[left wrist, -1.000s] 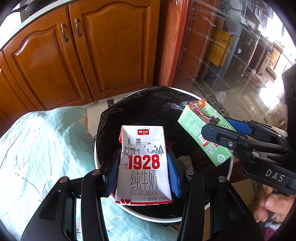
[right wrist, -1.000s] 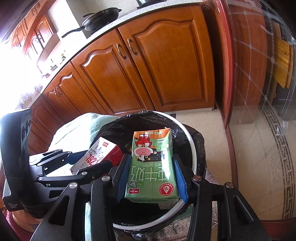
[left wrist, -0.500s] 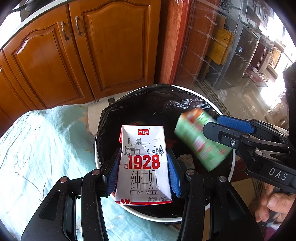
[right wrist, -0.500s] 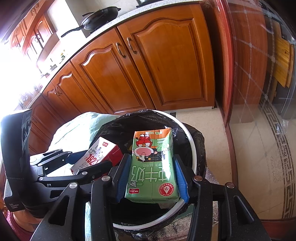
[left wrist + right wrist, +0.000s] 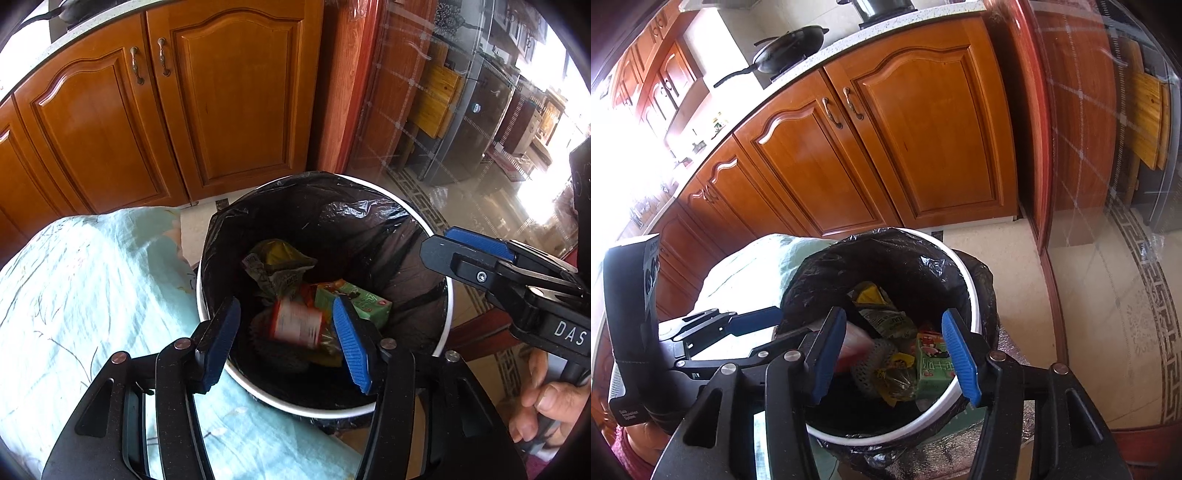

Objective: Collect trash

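We see wooden cabinets (image 5: 894,147) behind a white bin (image 5: 207,258) lined with a black bag (image 5: 332,218). Above its mouth, the left gripper (image 5: 286,341) and right gripper (image 5: 894,354) stand parted and empty, their jaws having just been opening. Inside the bin lie the green carton (image 5: 365,301), the blurred red-and-white milk carton (image 5: 295,325) and crumpled wrappers (image 5: 275,267).

Bin mouth (image 5: 369,186) open above; cabinets (image 5: 229,96) wall off behind.

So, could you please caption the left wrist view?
Left gripper open above the bin, milk carton dropping in.
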